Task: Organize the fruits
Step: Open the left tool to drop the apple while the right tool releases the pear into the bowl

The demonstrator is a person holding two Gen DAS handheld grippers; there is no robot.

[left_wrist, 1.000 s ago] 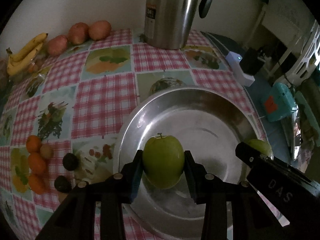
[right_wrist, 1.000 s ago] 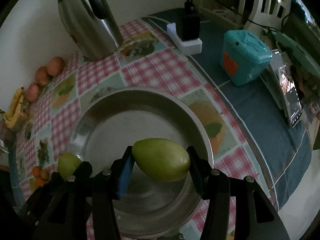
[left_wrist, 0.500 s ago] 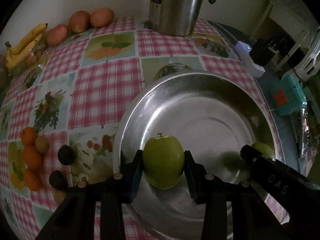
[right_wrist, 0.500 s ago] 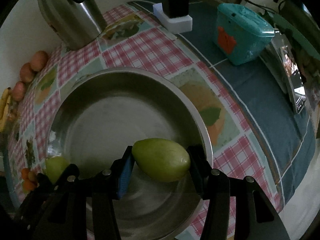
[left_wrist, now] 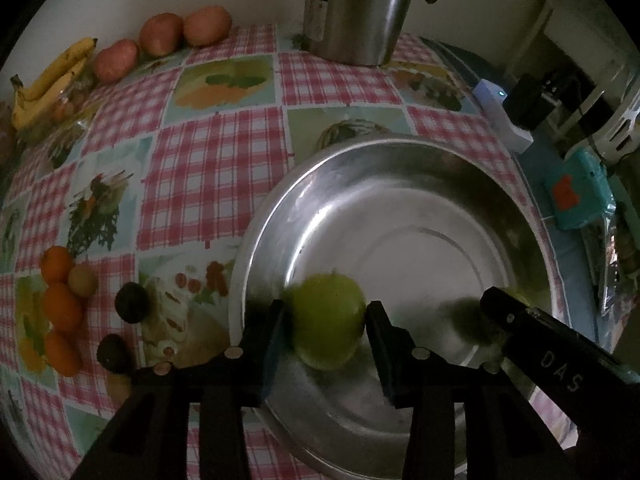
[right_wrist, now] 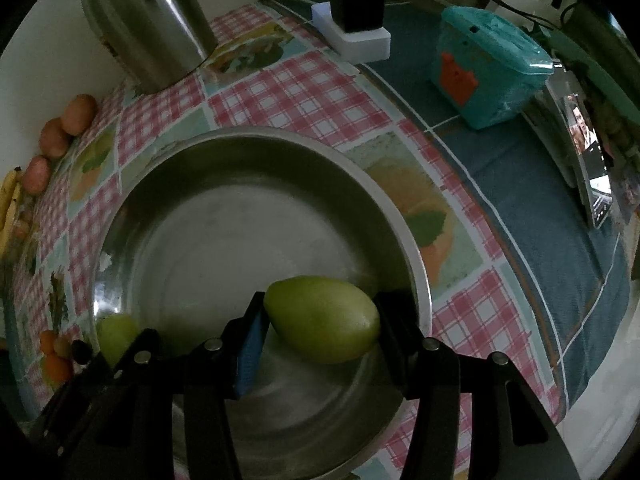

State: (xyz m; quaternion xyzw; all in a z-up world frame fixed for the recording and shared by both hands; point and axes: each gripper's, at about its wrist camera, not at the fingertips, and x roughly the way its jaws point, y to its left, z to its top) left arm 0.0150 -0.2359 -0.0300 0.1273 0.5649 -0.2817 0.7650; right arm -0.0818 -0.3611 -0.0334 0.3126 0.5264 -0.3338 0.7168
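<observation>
A wide steel bowl [left_wrist: 400, 144] sits on the checked tablecloth. My left gripper [left_wrist: 324, 312] hangs low over the bowl's left inside. Its jaws are opening around a green apple [left_wrist: 326, 328], which looks blurred and loose between the pads. In the right wrist view, my right gripper [right_wrist: 320, 312] is shut on an oval green mango [right_wrist: 324, 318], held just above the bowl's [right_wrist: 256, 140] right inner wall. The apple [right_wrist: 114, 330] also shows there at lower left. A finger of the right gripper [left_wrist: 520, 320] reaches into the left wrist view.
A steel flask [left_wrist: 356, 8] stands behind the bowl. Bananas [left_wrist: 48, 80] and reddish fruits [left_wrist: 160, 34] lie at the far left; oranges [left_wrist: 60, 308] and dark avocados [left_wrist: 130, 308] lie left of the bowl. A teal box [right_wrist: 484, 76], a charger block [right_wrist: 356, 28] and a phone [right_wrist: 592, 176] are to the right.
Both grippers have tipped lower toward the bowl. The left jaws have spread a little and the apple, sharp and upright before, is now blurred and tilted. The mango stays gripped.
</observation>
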